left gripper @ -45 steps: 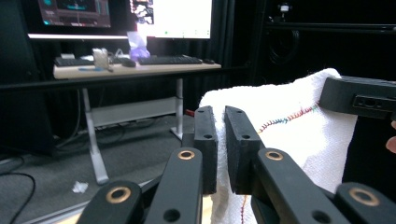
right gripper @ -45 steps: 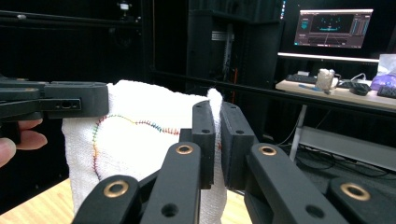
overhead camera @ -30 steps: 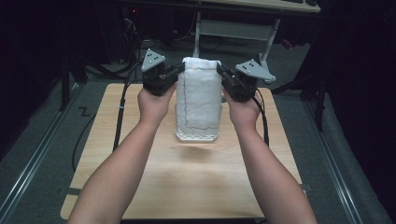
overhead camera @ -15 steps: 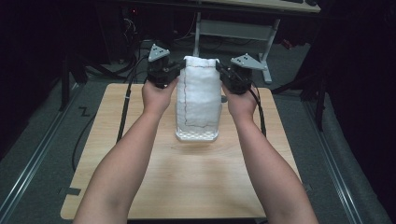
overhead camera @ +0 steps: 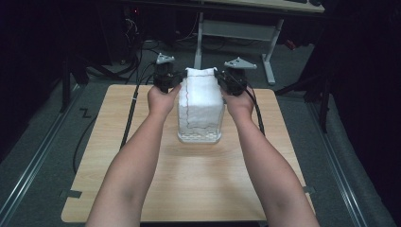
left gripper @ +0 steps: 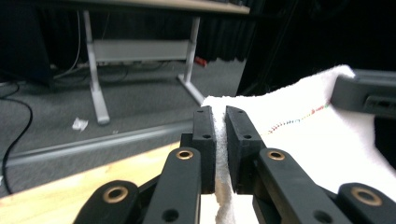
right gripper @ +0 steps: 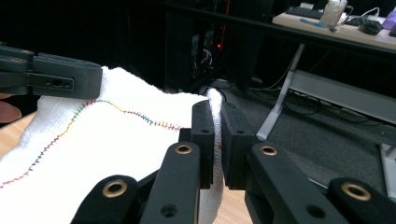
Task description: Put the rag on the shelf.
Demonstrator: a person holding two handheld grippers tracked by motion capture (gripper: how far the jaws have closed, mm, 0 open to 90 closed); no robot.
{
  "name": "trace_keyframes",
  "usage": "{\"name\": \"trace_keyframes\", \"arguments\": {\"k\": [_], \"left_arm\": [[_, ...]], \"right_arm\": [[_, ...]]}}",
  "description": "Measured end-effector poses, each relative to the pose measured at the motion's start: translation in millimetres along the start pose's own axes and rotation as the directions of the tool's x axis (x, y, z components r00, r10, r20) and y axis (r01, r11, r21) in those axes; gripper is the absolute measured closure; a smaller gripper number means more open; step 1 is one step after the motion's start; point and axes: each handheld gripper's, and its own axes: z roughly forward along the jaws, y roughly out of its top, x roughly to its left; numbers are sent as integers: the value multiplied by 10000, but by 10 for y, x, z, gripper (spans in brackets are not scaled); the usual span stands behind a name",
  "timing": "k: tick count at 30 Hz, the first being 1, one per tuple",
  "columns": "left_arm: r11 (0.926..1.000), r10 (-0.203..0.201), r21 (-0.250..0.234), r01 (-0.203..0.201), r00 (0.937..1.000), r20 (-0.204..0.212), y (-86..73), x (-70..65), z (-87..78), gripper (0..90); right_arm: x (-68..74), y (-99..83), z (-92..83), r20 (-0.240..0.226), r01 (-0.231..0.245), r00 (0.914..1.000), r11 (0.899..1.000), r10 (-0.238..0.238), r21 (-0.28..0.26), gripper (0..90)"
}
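A white towel (overhead camera: 201, 101) with a coloured stitched line hangs stretched between my two grippers above the wooden table (overhead camera: 189, 175); its lower end rests folded on the tabletop. My left gripper (overhead camera: 176, 79) is shut on the towel's upper left corner. In the left gripper view the black jaws (left gripper: 220, 128) pinch the towel's (left gripper: 299, 140) edge. My right gripper (overhead camera: 221, 79) is shut on the upper right corner. In the right gripper view its jaws (right gripper: 217, 126) clamp the towel (right gripper: 107, 149), and the left gripper (right gripper: 51, 77) shows at the far corner.
A desk frame with white legs (overhead camera: 236, 33) stands on the grey floor beyond the table. Black cables (overhead camera: 130, 118) run from the grippers over the table's left and right sides. Metal rails (overhead camera: 28, 175) flank the table.
Both hands have moved away from me toward the table's far edge and sunk a little, carrying the towel's top edge with them. Both grips are unchanged.
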Motion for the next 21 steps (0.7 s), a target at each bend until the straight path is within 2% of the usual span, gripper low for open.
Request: {"name": "trace_keyframes", "arguments": {"k": [2, 4, 8, 9, 10, 12, 13, 18, 21], "left_arm": [[9988, -422, 250, 416, 9988, 237, -59, 58, 27, 823], [9974, -584, 447, 569, 9978, 328, -163, 115, 37, 819], [9953, -557, 813, 536, 9982, 244, -255, 145, 57, 811], [9935, -573, 995, 545, 9980, 256, -281, 155, 66, 811], [9897, -437, 1373, 415, 9990, 135, -321, 159, 86, 795], [9902, -390, 1346, 371, 9992, 119, -339, 160, 81, 792], [9903, -496, 1308, 476, 9987, 118, -352, 173, 71, 779], [9904, -1090, 854, 1088, 9940, -27, -325, 234, -6, 741], [9931, -1002, 605, 1004, 9949, -64, -289, 227, -57, 733]], "right_arm": [[20, -44, 45, 66, 147, 9999, 9997, -149, 187, 853], [37, -136, 106, -16, 102, 9999, 9989, -102, 448, 847], [56, -222, 157, -97, 120, 9999, 9974, -113, 711, 840], [58, -246, 170, -132, 167, 9998, 9966, -157, 807, 837], [48, -282, 178, -265, -47, 9996, 9964, 70, 842, 827], [29, -291, 175, -316, -233, 9992, 9968, 258, 761, 815], [0, -285, 166, -268, -461, 9985, 9961, 483, 747, 747], [-19, -246, 124, -71, -367, 9993, 9974, 372, 625, 735], [-34, -213, 93, -76, -391, 9992, 9972, 397, 639, 724]]}}
